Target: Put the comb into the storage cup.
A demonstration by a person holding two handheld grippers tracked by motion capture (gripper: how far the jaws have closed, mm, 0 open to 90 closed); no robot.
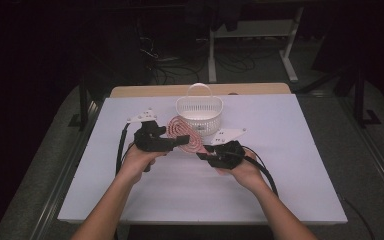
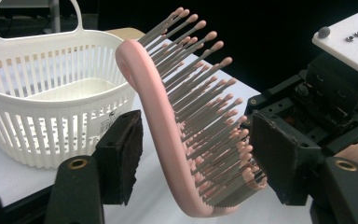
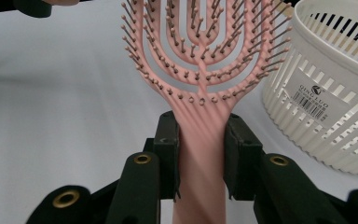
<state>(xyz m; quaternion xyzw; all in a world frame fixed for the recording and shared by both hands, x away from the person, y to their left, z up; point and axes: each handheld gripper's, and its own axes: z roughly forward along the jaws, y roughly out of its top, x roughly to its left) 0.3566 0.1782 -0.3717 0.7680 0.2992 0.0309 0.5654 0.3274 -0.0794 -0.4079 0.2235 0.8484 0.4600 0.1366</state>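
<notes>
The right claw [image 3: 200, 154] pinches the handle of the pink brush [image 3: 200, 70]; the left claw [image 2: 191, 163] is spread around its head, pads not touching. Closing on the springy, ball-tipped bristles could skid or twist the curved, slotted plastic head, knocking the ribbed white basket [image 2: 51, 93] just beyond.

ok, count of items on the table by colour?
Pink: 1, the hairbrush
White: 1, the basket
Total: 2
</notes>
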